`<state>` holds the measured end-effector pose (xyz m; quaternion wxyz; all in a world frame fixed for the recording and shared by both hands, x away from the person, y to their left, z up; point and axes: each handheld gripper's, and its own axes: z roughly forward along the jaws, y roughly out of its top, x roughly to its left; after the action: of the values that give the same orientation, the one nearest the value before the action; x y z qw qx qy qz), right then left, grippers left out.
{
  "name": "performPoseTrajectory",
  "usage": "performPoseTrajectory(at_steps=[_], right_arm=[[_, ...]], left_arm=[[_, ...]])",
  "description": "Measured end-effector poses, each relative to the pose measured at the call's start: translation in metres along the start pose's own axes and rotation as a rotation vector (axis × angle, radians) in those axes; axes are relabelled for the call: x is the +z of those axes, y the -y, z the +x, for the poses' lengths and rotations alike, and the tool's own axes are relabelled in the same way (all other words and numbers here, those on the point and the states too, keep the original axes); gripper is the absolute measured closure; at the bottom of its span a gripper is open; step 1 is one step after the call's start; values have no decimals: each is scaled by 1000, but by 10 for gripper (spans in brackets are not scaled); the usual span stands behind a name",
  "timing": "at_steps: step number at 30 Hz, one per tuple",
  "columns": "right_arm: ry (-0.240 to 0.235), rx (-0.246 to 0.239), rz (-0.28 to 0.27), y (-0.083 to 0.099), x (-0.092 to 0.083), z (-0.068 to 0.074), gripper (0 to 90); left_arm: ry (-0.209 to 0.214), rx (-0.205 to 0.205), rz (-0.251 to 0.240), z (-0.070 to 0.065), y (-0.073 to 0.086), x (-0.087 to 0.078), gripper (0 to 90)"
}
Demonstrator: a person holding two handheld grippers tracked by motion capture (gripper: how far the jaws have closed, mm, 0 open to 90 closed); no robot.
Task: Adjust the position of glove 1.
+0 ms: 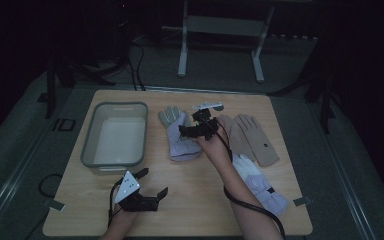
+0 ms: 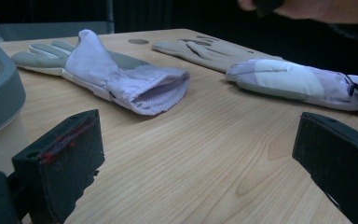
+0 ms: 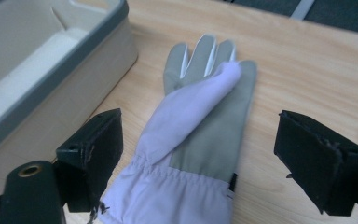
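Hovering with our right gripper (image 1: 196,126) above the lilac glove (image 1: 179,136), we keep its jaws spread, nothing between them. The glove lies directly below and ahead, its long axis running away from the jaws, cuff nearest and fingers far, beside the grey bin (image 1: 114,134). Our left gripper (image 1: 147,186), also spread and empty, rests well apart, so the right hand is nearer for the grasp.

Both grippers w/ jaws wide: left gripper (image 1: 154,183) low, right gripper (image 1: 183,125) extended fwd.
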<state>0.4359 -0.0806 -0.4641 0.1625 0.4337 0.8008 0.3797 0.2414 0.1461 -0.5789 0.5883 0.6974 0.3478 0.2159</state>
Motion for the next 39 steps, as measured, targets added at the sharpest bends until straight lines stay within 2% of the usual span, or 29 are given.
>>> performPoseTrajectory(at_steps=[5, 9, 16, 20, 22, 24, 29, 33, 39], right_arm=[[25, -30, 55, 3, 27, 2, 176], [37, -22, 78, 3, 43, 1, 194], [32, 32, 111, 6, 66, -3, 228], [30, 56, 127, 7, 77, -4, 310], [54, 59, 132, 9, 82, -5, 327], [57, 75, 136, 10, 87, -7, 343], [62, 73, 167, 16, 98, -6, 390], [35, 117, 148, 20, 98, -10, 485], [5, 118, 145, 21, 95, -10, 679]], left_arm=[[-1, 0, 3, 0, 0, 0, 21], [0, -3, 2, 0, 0, 0, 21], [-4, -7, 2, 0, 0, 0, 21], [-5, -7, 3, 0, 0, 0, 21], [-4, -5, 2, 0, 0, 0, 21], [-3, -8, 3, 1, 0, 0, 21], [-5, -6, 3, 0, 0, 0, 21], [-5, -5, 2, 0, 0, 0, 21], [-6, -4, 4, 0, 0, 1, 21]])
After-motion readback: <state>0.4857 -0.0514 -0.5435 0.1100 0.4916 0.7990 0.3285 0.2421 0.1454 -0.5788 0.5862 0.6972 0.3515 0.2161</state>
